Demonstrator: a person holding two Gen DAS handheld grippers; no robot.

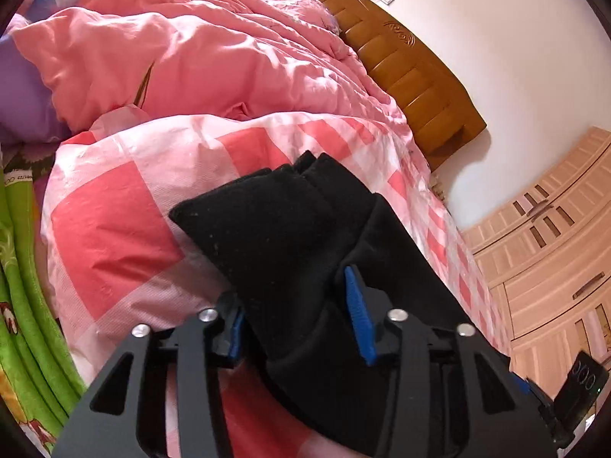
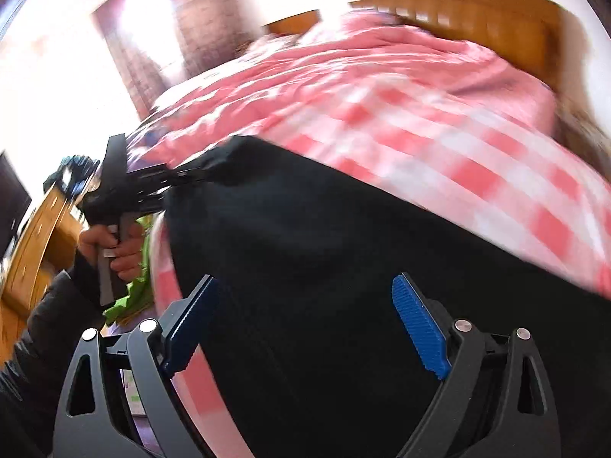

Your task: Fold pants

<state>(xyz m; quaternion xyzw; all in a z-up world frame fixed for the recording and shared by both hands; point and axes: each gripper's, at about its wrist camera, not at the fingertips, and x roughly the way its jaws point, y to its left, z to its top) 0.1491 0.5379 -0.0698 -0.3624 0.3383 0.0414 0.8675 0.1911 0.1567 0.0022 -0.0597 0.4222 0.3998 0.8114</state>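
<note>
The black pants point(image 1: 305, 236) lie on a pink checked bedsheet point(image 1: 114, 236). In the left wrist view a thick fold of them sits between the blue pads of my left gripper point(image 1: 296, 316), whose jaws stand partly apart around the cloth. In the right wrist view, which is blurred, the pants point(image 2: 343, 267) spread wide across the bed. My right gripper point(image 2: 305, 328) is open just above them with nothing between its pads. The left gripper point(image 2: 160, 187) shows at the pants' far left corner, held by a hand.
A crumpled pink duvet point(image 1: 191, 57) is piled at the back of the bed against a wooden headboard point(image 1: 412, 65). A green patterned cloth point(image 1: 19, 286) hangs at the left edge. A wardrobe point(image 1: 553, 252) stands at the right.
</note>
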